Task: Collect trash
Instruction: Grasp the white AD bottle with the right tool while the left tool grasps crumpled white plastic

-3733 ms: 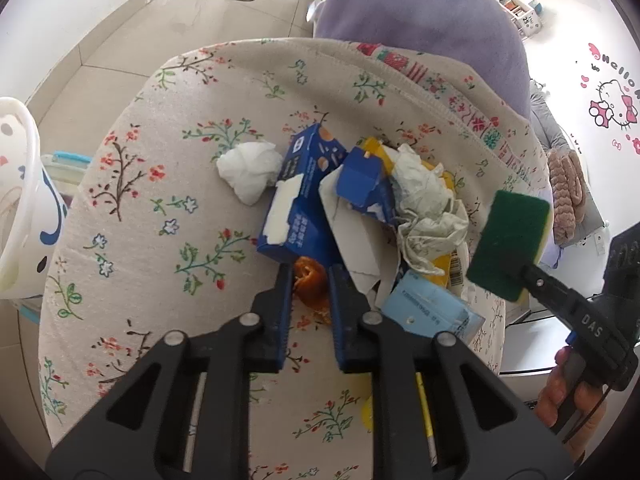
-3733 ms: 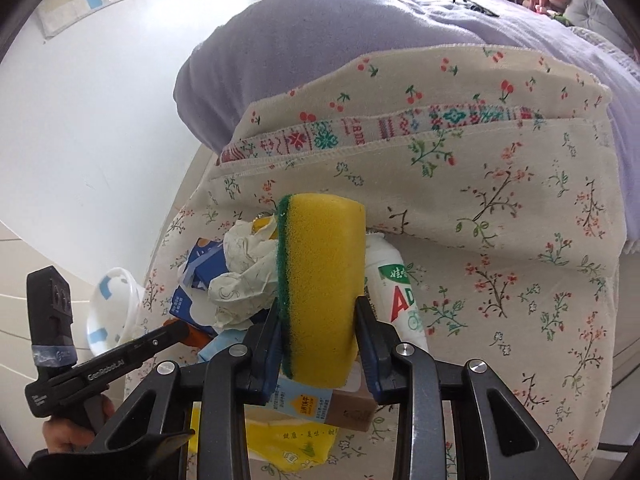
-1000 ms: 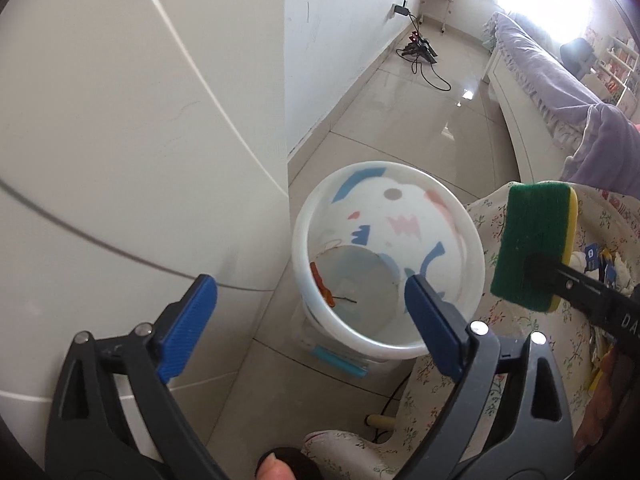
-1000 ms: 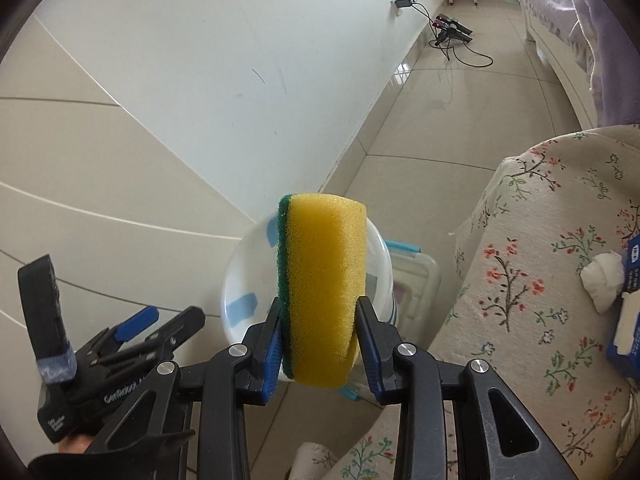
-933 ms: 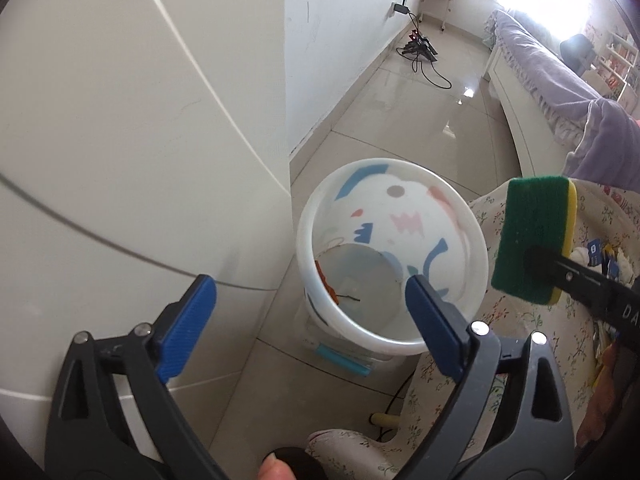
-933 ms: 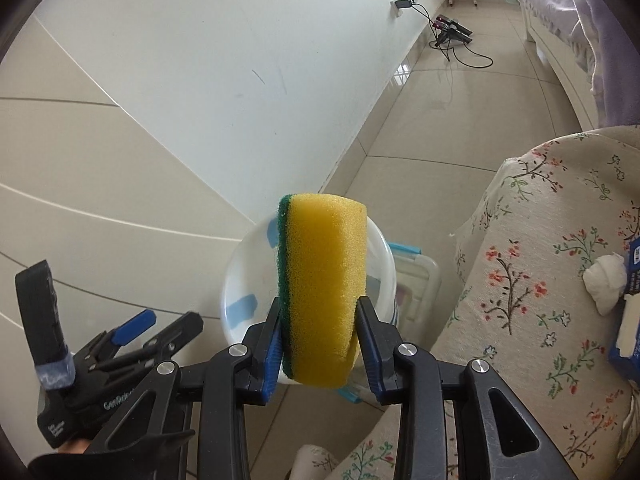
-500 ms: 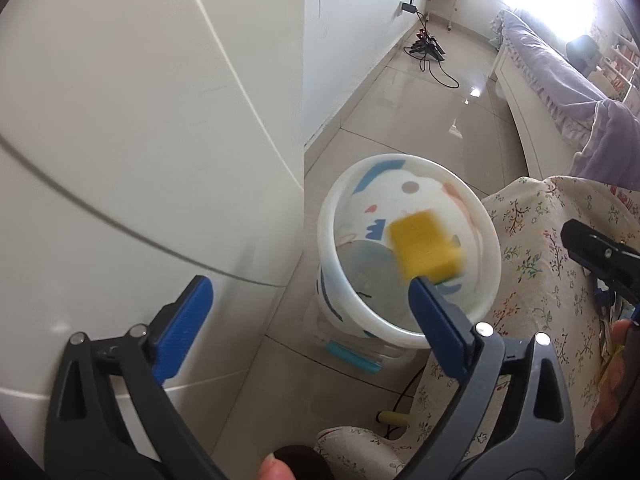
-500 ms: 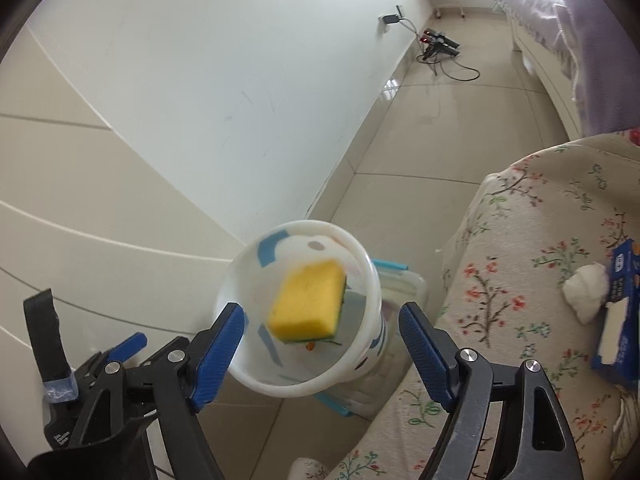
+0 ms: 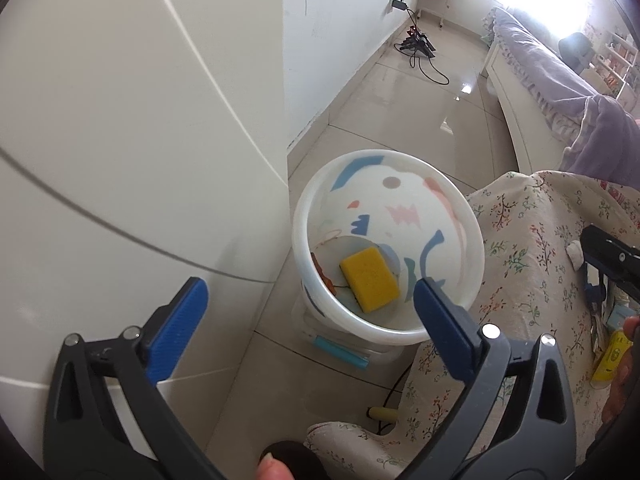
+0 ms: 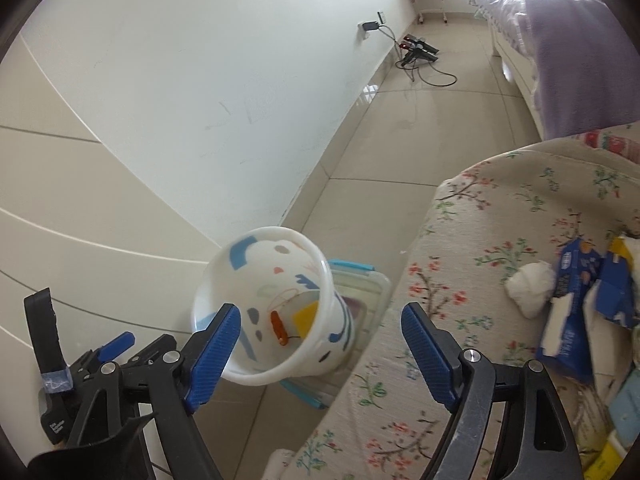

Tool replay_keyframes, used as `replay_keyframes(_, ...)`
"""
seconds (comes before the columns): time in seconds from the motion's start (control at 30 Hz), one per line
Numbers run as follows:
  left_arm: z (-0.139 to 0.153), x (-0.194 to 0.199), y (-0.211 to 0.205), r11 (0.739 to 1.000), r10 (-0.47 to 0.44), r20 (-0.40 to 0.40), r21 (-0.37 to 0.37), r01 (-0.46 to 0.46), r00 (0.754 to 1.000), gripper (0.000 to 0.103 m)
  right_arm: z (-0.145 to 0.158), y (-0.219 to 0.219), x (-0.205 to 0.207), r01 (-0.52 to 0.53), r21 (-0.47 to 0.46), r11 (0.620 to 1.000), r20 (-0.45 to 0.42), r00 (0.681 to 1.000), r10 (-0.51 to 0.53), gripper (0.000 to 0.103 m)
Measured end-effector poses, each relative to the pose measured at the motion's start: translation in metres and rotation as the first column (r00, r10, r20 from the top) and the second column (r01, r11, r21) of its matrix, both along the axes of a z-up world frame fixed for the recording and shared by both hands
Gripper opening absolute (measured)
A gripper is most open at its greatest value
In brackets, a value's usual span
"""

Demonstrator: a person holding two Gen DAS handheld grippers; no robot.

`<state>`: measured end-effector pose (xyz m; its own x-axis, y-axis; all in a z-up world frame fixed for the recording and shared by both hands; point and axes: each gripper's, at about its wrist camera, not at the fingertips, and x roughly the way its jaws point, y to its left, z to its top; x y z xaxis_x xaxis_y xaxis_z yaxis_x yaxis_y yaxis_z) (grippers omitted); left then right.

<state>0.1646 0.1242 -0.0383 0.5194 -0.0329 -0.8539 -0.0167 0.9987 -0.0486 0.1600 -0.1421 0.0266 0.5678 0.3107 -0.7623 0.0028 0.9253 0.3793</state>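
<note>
A white patterned trash bin (image 9: 384, 184) stands on the floor beside the table. A yellow sponge (image 9: 369, 273) lies at its bottom next to an orange scrap (image 9: 325, 276). Both show in the right wrist view too: the bin (image 10: 224, 280), the sponge (image 10: 305, 318), the scrap (image 10: 278, 327). My left gripper (image 9: 308, 312) is open and empty above the bin. My right gripper (image 10: 320, 348) is open and empty, beside the bin and the table edge. More trash lies on the floral tablecloth (image 10: 480, 280): a white tissue wad (image 10: 530, 288) and blue cartons (image 10: 576, 300).
A clear lidded box (image 10: 360, 284) sits under the bin. A white cabinet (image 9: 100, 140) stands to the left. Cables and a power strip (image 9: 420, 44) lie on the tiled floor by the wall. A purple bed (image 10: 572, 52) is at the far right.
My right gripper opened and the sponge dropped into the bin, where it now lies at the bottom. Earlier my left gripper dropped the orange scrap there.
</note>
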Motion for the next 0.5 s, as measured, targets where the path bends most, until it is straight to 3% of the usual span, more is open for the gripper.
replay_keyframes(0.5,0.008,-0.01,-0.034,0.997,-0.074,0.006,-0.008,0.074,0.997,0.102,0.022,-0.053,-0.047,0.074,-0.049,0.996,0.008,0.997,-0.074,0.087)
